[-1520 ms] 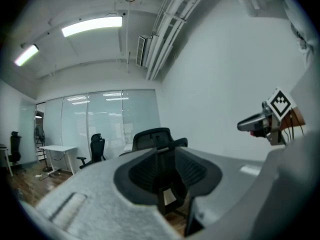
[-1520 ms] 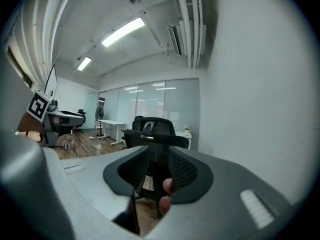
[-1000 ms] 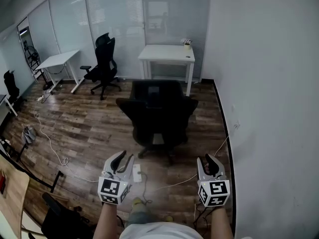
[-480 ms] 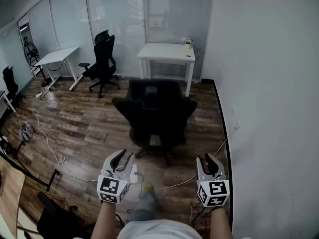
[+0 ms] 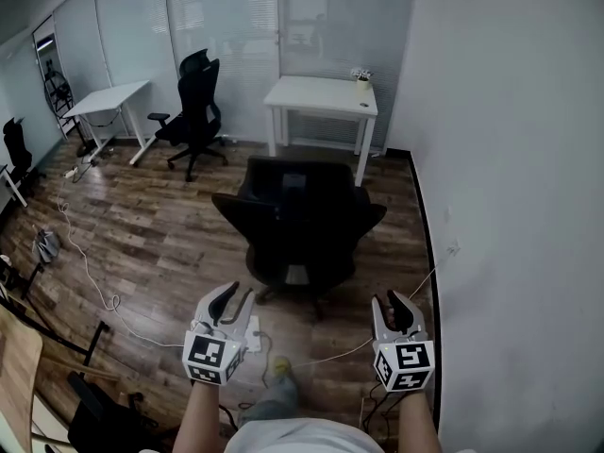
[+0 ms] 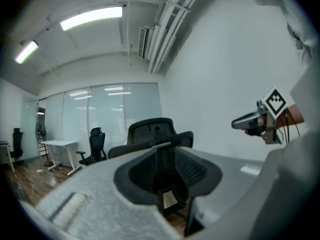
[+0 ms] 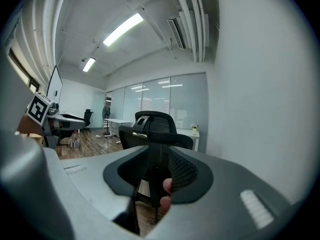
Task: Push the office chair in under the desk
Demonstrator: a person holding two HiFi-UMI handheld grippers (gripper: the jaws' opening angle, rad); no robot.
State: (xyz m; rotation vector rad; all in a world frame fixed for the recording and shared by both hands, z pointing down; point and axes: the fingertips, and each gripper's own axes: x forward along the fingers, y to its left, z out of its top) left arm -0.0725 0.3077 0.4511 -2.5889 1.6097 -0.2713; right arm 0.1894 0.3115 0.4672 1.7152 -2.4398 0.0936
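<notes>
Both grippers, left [image 5: 238, 294] and right [image 5: 397, 301], have neared the office chair [image 5: 300, 225]. Its upright back faces their half-parted, empty fingers. The desk [image 5: 321, 95] beyond it shows in the right gripper view, not the left.

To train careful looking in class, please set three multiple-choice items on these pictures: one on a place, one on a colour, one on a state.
1. Where is the near office chair?
A. tucked under the desk
B. on the floor, short of the desk
C. lying on its side

2. What colour is the desk beyond it?
A. white
B. black
C. red

3. How are the left tongs and right tongs?
A. clamped on the chair
B. open and empty
C. holding a cable

1 B: it stands upright, apart from the desk.
2 A: its top and legs are white.
3 B: jaws apart, the chair ahead of them.
</notes>
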